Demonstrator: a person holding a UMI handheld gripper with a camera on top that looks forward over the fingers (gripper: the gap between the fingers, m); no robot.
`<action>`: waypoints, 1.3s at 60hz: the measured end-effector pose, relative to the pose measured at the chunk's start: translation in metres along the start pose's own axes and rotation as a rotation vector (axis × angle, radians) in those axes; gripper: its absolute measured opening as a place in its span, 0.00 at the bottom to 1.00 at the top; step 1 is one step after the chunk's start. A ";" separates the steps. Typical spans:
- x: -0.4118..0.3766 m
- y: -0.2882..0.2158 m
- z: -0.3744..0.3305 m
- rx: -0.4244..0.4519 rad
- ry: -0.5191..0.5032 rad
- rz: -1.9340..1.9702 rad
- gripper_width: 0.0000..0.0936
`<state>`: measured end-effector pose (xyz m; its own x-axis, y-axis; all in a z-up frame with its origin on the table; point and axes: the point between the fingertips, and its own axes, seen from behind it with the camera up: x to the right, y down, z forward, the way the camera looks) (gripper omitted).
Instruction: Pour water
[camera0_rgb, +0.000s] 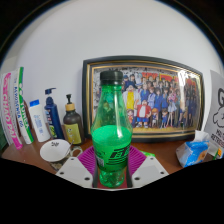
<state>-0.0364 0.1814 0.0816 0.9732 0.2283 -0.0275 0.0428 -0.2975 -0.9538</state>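
Observation:
A green plastic bottle (111, 125) with a dark cap stands upright between my gripper's (111, 165) fingers and fills the middle of the view. It holds clear liquid in its lower half and has a green label with white lettering. The magenta pads (87, 158) press against its lower body on both sides, so the gripper is shut on it. The bottle's base sits low between the fingers, and I cannot tell whether it rests on the wooden table (160, 152).
A framed group photo (155, 98) leans on the wall behind the bottle. Left of it stand tubes (12, 112), a blue bottle (52, 115), an amber pump bottle (72, 125) and a white round dish (54, 150). A blue-white packet (192, 152) lies to the right.

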 end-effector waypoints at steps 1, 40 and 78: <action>0.000 -0.002 -0.001 0.013 -0.002 -0.001 0.41; -0.019 0.018 -0.128 -0.273 0.129 0.009 0.91; -0.128 -0.010 -0.353 -0.299 0.370 0.045 0.91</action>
<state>-0.0818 -0.1718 0.2002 0.9883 -0.1207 0.0932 0.0087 -0.5653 -0.8248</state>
